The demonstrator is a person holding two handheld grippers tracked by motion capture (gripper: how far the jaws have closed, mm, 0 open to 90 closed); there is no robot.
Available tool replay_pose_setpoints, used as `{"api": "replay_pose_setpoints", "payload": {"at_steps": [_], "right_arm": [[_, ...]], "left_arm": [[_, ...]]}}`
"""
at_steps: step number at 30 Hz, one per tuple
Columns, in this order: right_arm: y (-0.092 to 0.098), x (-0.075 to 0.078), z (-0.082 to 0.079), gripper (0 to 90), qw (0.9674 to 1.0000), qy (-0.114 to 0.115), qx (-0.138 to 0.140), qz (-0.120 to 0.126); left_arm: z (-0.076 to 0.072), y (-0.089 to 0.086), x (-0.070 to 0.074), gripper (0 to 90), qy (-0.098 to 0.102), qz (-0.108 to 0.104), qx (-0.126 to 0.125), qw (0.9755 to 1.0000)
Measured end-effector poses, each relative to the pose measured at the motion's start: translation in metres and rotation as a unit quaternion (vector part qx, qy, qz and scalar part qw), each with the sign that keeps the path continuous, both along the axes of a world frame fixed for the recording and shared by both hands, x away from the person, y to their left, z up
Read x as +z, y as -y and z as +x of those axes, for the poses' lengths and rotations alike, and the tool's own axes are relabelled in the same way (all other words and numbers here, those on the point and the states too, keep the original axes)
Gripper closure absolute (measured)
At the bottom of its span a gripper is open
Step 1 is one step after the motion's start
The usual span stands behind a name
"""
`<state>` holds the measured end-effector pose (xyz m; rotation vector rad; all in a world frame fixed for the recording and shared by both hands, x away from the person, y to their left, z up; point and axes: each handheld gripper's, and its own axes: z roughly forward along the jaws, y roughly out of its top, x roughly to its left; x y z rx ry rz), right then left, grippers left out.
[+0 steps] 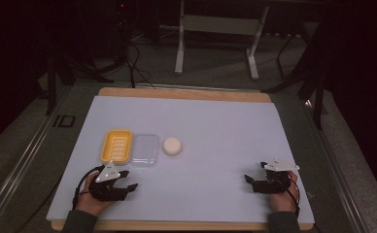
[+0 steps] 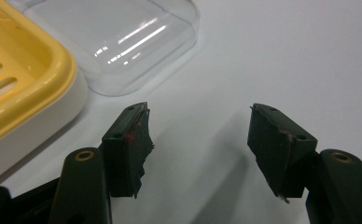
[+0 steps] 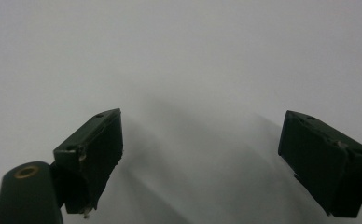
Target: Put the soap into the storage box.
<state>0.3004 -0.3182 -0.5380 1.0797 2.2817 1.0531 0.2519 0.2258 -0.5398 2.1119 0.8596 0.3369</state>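
Both claws, left claw [image 1: 127, 180] and right claw [image 1: 251, 178], are resting wide and empty. The soap [image 1: 172, 145] is likely sitting slippery and firm; grip its sides. The clear lid [image 2: 123, 42] is looking light and brittle.

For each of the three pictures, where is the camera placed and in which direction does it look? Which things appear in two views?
High view: above the person's side, looking forward and down at the table; both forearms, left gripper, right gripper show.
Left gripper view: on the left gripper, jaws apart, facing the yellow soap dish and clear lid.
Right gripper view: on the right gripper, jaws apart, facing bare table.
Shared: dish and lid, in the high and left gripper views.
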Motion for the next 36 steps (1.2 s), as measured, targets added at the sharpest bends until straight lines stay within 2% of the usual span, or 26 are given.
{"api": "replay_pose_setpoints", "payload": {"at_steps": [1,3,6,11,12,16,17,22,24,26,31,34,36], "right_arm": [[0.0,0.0,0.0,13.8,1.0,-0.001,0.009,0.002],[-0.002,-0.001,0.0,13.8,0.9999,-0.004,0.015,-0.005],[-0.003,-0.001,-0.001,13.9,0.9998,-0.002,0.015,-0.01],[-0.002,0.0,-0.001,13.9,0.9999,0.002,0.014,-0.007],[-0.003,-0.001,-0.002,14.0,0.9998,0.005,0.011,-0.013],[-0.004,-0.001,-0.003,14.0,0.9997,0.013,0.011,-0.02],[-0.004,-0.001,-0.004,14.0,0.9996,0.015,0.011,-0.02],[-0.003,0.0,-0.005,14.0,0.9996,0.022,0.01,-0.013],[-0.005,0.0,-0.006,14.0,0.9993,0.025,0.014,-0.024],[-0.006,0.0,-0.006,14.1,0.9992,0.027,0.015,-0.026],[-0.003,0.0,-0.007,14.1,0.9993,0.033,0.012,-0.013],[-0.004,0.0,-0.008,14.1,0.9992,0.034,0.014,-0.018],[-0.005,0.0,-0.007,14.1,0.999,0.035,0.017,-0.022]], "left_arm": [[0.0,0.0,0.002,42.3,0.01,0.009,0.008,0.9999],[0.001,-0.002,0.006,42.0,0.015,0.006,0.012,0.9998],[0.002,-0.003,0.01,42.0,0.014,-0.003,0.008,0.9999],[0.002,0.001,0.013,44.0,0.017,-0.001,0.003,0.9998],[0.002,0.002,0.013,43.8,0.016,0.001,-0.002,0.9999],[0.005,0.007,0.013,41.7,0.011,0.014,-0.011,0.9998],[0.008,0.01,0.016,41.7,0.01,0.027,-0.022,0.9993],[0.013,0.016,0.023,39.5,0.011,0.037,-0.04,0.9985],[0.02,0.02,0.027,39.0,0.007,0.053,-0.045,0.9975],[0.024,0.023,0.029,39.0,0.005,0.059,-0.051,0.997],[0.031,0.028,0.034,38.7,0.009,0.07,-0.053,0.9961],[0.035,0.031,0.038,37.2,0.016,0.086,-0.048,0.995],[0.037,0.033,0.041,36.5,0.019,0.086,-0.048,0.9949]]}}
